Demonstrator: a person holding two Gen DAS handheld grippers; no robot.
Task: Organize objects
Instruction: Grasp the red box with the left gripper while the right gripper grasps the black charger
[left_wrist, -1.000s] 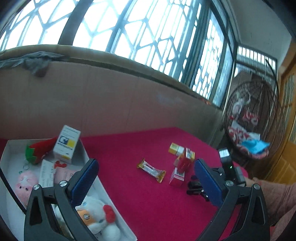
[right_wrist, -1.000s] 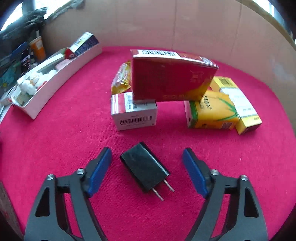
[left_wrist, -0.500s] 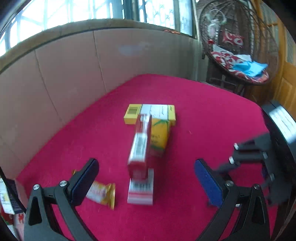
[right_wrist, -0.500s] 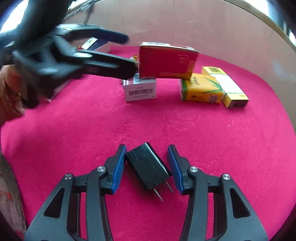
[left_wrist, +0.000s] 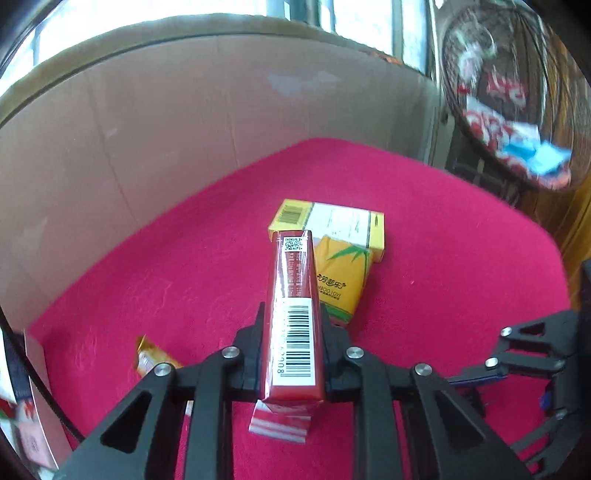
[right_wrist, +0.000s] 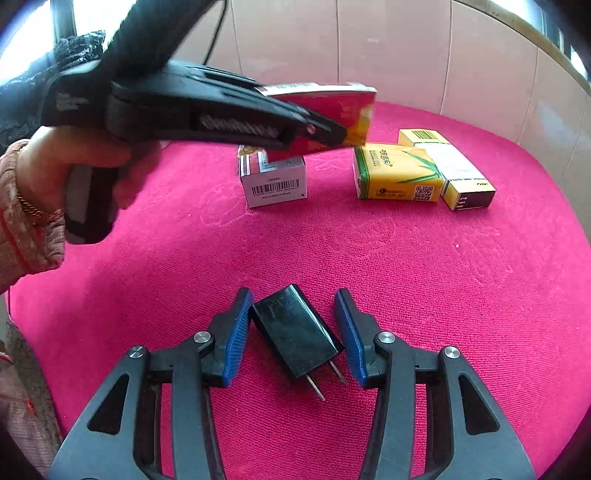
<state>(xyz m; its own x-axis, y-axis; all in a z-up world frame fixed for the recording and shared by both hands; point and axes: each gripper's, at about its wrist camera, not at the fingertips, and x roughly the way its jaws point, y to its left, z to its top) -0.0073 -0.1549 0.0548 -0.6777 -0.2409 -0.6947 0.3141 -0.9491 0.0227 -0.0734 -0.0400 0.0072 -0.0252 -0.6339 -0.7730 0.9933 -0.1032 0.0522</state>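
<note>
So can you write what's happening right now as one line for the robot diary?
left gripper: just shut on red box | right gripper: shut on black charger | red cloth: yellow boxes waiting

left gripper (left_wrist: 291, 350): just clamped, angled down | right gripper (right_wrist: 293, 332): jaws narrowed, angled down

We are seeing daylight glaring through the windows (left_wrist: 354, 22); fisheye edges are bending, and the hanging chair (left_wrist: 513, 110) is blurring.
</note>
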